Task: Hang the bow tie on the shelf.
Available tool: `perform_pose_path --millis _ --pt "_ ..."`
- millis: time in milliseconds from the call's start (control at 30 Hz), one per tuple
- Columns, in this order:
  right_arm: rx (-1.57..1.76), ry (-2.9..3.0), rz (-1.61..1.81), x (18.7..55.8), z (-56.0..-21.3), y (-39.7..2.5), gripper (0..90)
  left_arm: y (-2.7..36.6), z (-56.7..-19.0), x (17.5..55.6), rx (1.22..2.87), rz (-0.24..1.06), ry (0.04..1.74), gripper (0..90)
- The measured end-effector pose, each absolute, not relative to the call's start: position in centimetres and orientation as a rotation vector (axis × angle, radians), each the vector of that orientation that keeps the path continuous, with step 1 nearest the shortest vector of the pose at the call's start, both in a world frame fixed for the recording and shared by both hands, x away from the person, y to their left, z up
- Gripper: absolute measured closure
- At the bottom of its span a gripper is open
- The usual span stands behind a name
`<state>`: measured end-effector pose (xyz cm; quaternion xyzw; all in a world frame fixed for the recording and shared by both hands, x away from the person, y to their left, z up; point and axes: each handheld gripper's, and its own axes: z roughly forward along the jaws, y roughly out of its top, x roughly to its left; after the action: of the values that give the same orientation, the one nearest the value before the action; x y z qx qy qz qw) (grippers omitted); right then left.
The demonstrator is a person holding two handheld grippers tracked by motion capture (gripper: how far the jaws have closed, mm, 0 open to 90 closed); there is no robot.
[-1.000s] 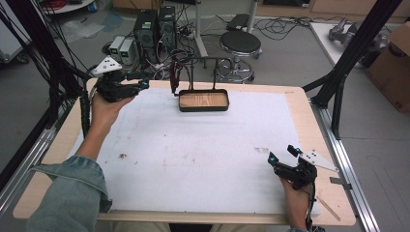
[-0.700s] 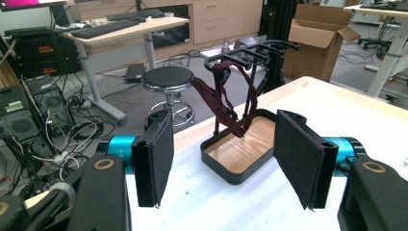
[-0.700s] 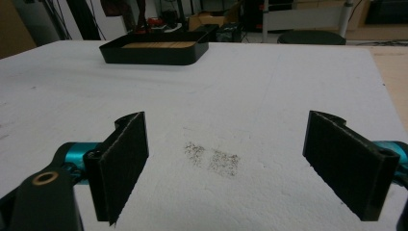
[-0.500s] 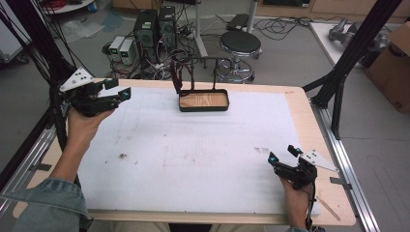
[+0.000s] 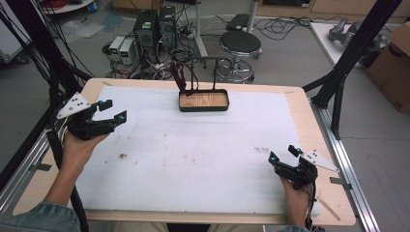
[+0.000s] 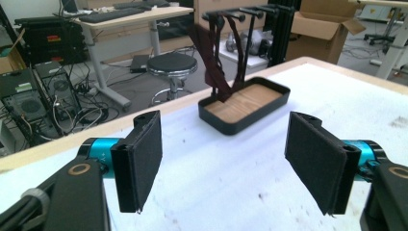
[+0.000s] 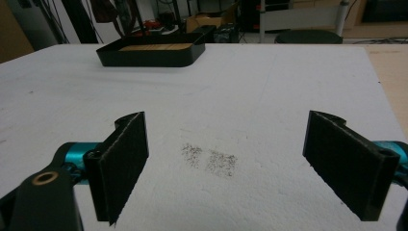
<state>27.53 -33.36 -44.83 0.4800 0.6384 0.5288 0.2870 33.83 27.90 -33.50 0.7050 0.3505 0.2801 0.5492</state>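
A black tray with a wooden floor (image 5: 203, 100) sits at the far middle of the white table mat (image 5: 193, 145), under a black rack hung with dark red straps (image 5: 180, 77). My left gripper (image 5: 111, 110) is held above the mat's left edge, open and holding nothing, aimed toward the tray (image 6: 245, 107). Its strap rack (image 6: 216, 53) rises behind the tray. My right gripper (image 5: 283, 153) rests low at the near right, open with nothing between its jaws; the tray (image 7: 151, 52) lies far ahead of it.
A round stool (image 5: 240, 46) and computer towers (image 5: 154, 26) stand on the floor behind the table. Black frame posts (image 5: 350, 58) flank the right side. A cardboard box (image 5: 391, 63) sits far right. Dark smudges (image 7: 209, 159) mark the mat near my right gripper.
My left gripper has drawn back from the far left corner toward the near side and swung a little right. The right gripper has stayed put.
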Motion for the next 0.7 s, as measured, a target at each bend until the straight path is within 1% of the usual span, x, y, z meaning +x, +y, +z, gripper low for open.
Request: perform_pose_path --millis 300,700 --pt "1.278 1.707 1.409 27.5 -44.8 -33.3 15.0 29.0 -35.3 32.1 1.679 0.680 0.856 28.6" --pt "1.278 1.707 1.409 27.5 -44.8 -33.3 15.0 29.7 -39.8 29.3 1.715 0.671 0.901 27.9"
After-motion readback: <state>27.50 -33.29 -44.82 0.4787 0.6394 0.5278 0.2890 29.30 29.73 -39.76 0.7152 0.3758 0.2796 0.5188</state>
